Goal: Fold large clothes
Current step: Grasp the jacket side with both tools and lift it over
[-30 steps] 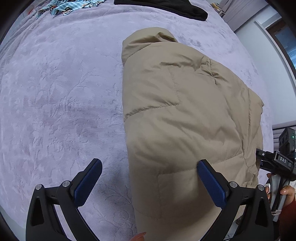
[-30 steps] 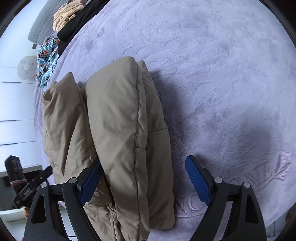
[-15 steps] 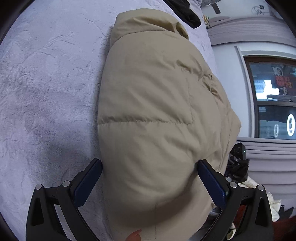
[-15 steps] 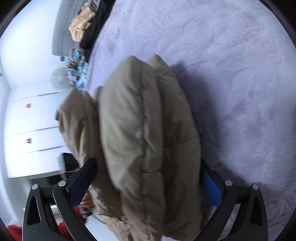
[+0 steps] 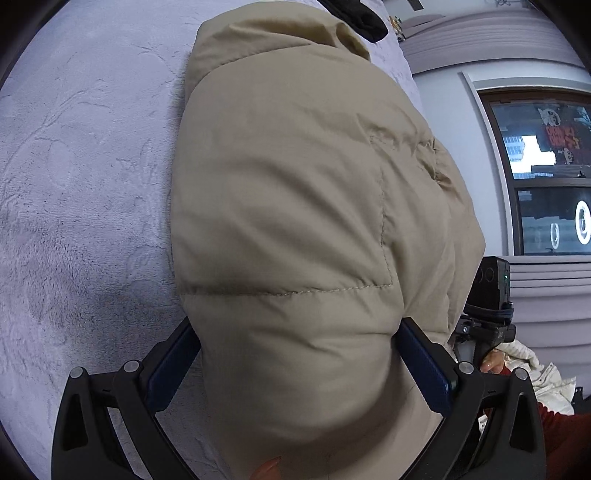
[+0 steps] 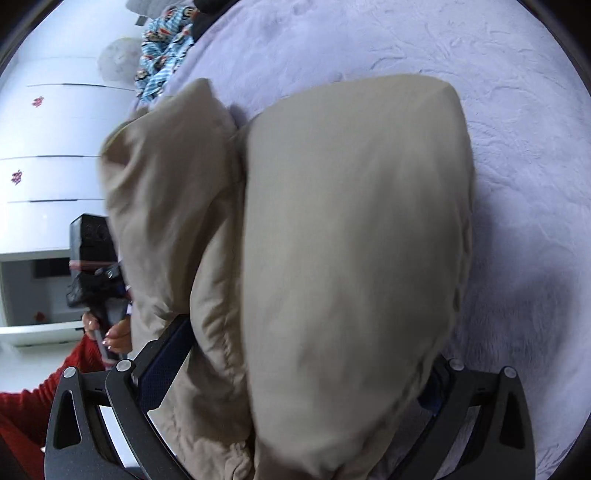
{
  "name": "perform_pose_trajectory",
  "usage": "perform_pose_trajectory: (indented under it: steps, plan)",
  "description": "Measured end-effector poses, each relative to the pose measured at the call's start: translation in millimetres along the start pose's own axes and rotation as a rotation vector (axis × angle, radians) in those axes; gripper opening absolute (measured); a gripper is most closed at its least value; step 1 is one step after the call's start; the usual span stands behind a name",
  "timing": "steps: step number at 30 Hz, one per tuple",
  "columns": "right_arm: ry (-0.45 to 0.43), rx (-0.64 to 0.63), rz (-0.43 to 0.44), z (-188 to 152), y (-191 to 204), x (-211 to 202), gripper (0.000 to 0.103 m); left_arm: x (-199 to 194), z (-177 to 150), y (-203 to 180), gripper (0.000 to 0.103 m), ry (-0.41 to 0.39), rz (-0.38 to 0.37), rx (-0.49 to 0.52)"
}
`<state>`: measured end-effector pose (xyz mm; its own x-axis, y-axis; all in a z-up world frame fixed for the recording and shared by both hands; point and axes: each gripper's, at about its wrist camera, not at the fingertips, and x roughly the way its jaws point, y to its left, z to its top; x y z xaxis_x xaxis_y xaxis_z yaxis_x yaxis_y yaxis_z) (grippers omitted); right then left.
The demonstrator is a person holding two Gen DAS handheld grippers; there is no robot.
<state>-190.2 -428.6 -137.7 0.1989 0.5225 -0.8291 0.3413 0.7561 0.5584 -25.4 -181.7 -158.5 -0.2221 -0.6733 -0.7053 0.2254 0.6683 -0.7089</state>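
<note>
My left gripper (image 5: pixel 295 362) had its two blue-padded fingers (image 5: pixel 424 365) spread wide, with the near end of a thick tan puffer jacket (image 5: pixel 288 206) filling the whole space between them. The padding bulged against both pads, so I took it as a wide clasp on the jacket. From that gripper, the jacket's long axis ran straight away from me, and its far end, a rounded collar or hood fold, pointed toward the far side of the bed. It lay along the right edge of a pale lilac plush blanket (image 5: pixel 81 177). A stitched seam crossed the jacket from side to side just beyond the fingers. A dark garment (image 5: pixel 364 20) sat past the far end. To the right were a window (image 5: pixel 546 177) and the other gripper's handle.

My right gripper (image 6: pixel 303 369) also stood at its widest, its fingers (image 6: pixel 162 362) hugging the folded jacket (image 6: pixel 351 229) from both sides. The right pad was mostly hidden under the fabric. In this view the jacket was doubled into two thick layers, one puffy slab in front and another behind it to the left, their length again running away from the gripper. A hand (image 6: pixel 114 332) in a red sleeve (image 6: pixel 48 384) held the left gripper's handle at the left edge. A blue patterned cloth (image 6: pixel 166 51) lay at the far corner of the blanket (image 6: pixel 517 110).
</note>
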Motion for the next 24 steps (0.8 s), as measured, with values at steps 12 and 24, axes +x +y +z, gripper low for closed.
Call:
perform_pose_trajectory:
  steps: [12,24]
  plan:
    - [-0.014,0.194,0.095,9,-26,8,0.087,7,-6,-43,0.093,-0.014,0.124,0.006]
    - [-0.087,0.065,0.181,8,37,-11,0.047,-56,-22,-80,0.073,-0.156,0.115,0.117]
